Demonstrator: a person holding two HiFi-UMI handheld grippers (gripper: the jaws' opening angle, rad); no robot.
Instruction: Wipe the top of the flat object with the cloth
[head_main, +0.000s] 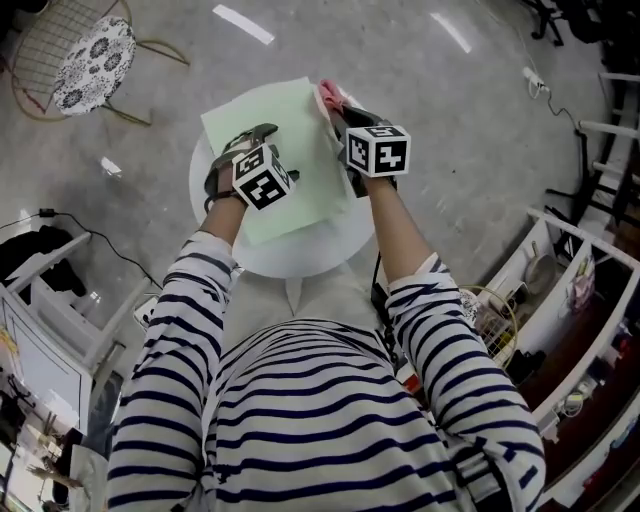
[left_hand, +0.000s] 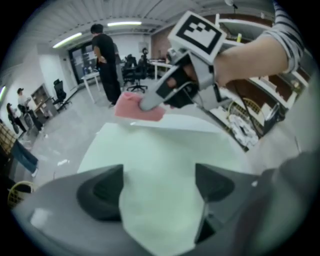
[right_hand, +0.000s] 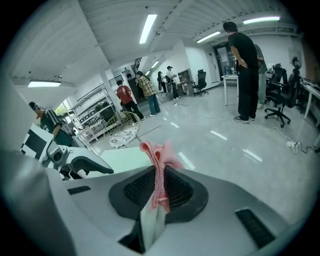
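At the right gripper (right_hand: 159, 196), only its own view shows the cloth (right_hand: 160, 156) pinched.

Person, one. Long-sleeved top (head_main: 330, 420): white with navy horizontal stripes.
Left claw (left_hand: 157, 185): grey body, dark wedge-shaped pads (left_hand: 100, 192).
Right claw (right_hand: 159, 187): pale grey shell, black ribbed inner faces.
Each carries a white cube (head_main: 263, 177) printed with black square markers.

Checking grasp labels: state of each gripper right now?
Left gripper: open, empty, over the pale green sheet.
Right gripper: closed on the pink cloth.
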